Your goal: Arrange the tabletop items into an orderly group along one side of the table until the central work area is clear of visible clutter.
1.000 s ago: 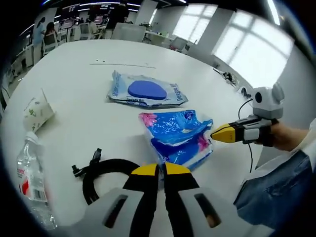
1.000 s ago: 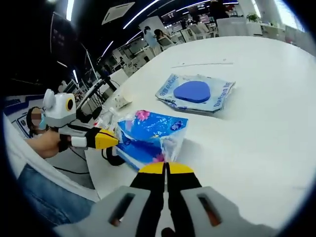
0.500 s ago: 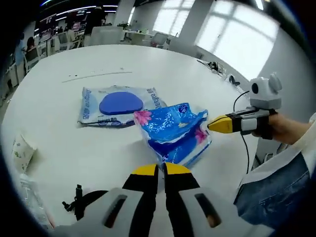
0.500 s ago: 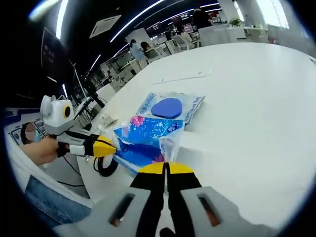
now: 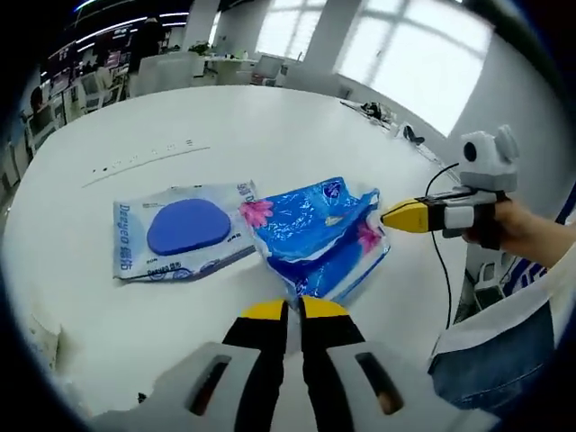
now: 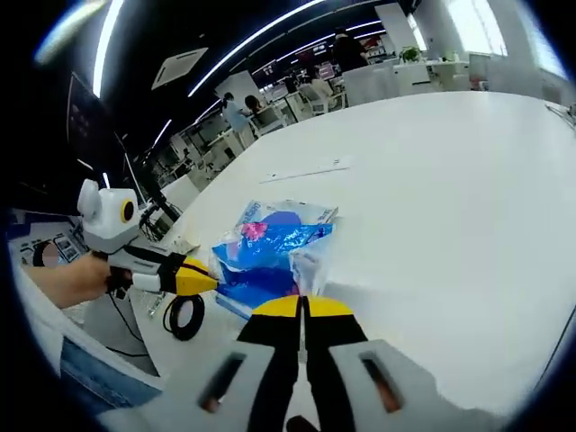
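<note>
Blue tissue pack (image 5: 317, 241), printed with pink flowers, held between both grippers above the white desk (image 5: 270, 126). Left gripper (image 5: 288, 310): yellow-tipped jaws together, clamped on the pack's near corner. Right gripper (image 6: 300, 308): jaws together, pinching the pack's clear plastic edge; in the left gripper view its yellow tip meets the pack's far corner. Wet-wipe packet (image 5: 176, 239) with a blue oval lid, flat on the desk, touching or partly under the pack. Black coiled cable (image 6: 184, 316) near the desk edge in the right gripper view.
</note>
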The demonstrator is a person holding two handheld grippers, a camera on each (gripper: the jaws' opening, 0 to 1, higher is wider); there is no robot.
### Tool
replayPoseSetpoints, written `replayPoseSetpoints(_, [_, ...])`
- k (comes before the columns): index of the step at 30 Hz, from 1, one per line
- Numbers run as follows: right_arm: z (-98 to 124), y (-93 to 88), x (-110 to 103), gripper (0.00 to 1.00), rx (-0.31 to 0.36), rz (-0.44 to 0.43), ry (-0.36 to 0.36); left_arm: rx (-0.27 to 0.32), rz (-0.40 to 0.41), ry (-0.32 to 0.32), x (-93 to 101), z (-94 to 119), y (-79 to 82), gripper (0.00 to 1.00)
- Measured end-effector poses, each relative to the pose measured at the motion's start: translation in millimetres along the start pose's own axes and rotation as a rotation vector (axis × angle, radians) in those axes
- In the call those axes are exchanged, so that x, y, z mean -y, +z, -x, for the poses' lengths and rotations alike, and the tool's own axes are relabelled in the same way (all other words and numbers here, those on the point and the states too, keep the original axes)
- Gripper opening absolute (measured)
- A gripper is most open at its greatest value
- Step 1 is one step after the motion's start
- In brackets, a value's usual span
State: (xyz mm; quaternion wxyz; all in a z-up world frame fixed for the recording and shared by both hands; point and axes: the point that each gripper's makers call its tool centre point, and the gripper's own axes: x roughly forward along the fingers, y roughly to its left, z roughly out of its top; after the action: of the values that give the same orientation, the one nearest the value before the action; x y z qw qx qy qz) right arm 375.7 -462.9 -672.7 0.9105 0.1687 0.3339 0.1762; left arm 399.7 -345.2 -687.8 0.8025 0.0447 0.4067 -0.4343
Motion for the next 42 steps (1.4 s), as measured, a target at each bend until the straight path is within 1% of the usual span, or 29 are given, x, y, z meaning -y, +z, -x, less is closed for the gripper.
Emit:
replayPoseSetpoints(1, [2, 2.0, 4, 0.00, 0.006, -0.004, -0.006, -0.001, -0.013, -0.008, 3.7, -3, 5.4, 0.02])
replayPoseSetpoints(2, [4, 3.4, 7, 0.00, 0.010, -0.007, -0.011, -0.001, -0.017, -0.009, 4.6, -4, 6.8, 0.02])
replayPoseSetpoints(8, [16, 17.9, 32, 0.00, 0.044, -0.027, -0.054, -0.007, -0.061, -0.037, 18.8, -22, 26.9, 0.02])
replayPoseSetpoints(14, [25, 31.4, 52, 0.00, 0.075, -0.046, -0.089, -0.011, -0.100, -0.064, 32.3, -37, 42.4, 0.02])
replayPoseSetpoints(21, [33, 41.9, 66, 0.00, 0.100, -0.063, -0.116, -0.009, -0.120, -0.081, 41.3, -47, 56.9, 0.03])
replayPoseSetpoints(25, [34, 43.2, 69, 0.00, 0.103, -0.066, -0.123, -0.011, -0.122, -0.083, 41.9, -51, 60.7, 0.03])
replayPoseSetpoints(31, [30, 44.8, 77, 0.00, 0.104, -0.074, -0.128, -0.022, -0.116, -0.090, 40.6, -56, 62.1, 0.03])
replayPoseSetpoints(37, [22, 44.7, 80, 0.00, 0.095, -0.077, -0.127, -0.058, -0.104, -0.082, 32.2, -67, 59.2, 0.03])
replayPoseSetpoints(38, [19, 44.2, 83, 0.00, 0.090, -0.078, -0.128, -0.065, -0.085, -0.075, 29.4, -70, 58.4, 0.03])
replayPoseSetpoints(42, [14, 44.4, 87, 0.00, 0.080, -0.077, -0.131, -0.069, -0.054, -0.062, 24.6, -78, 59.6, 0.03])
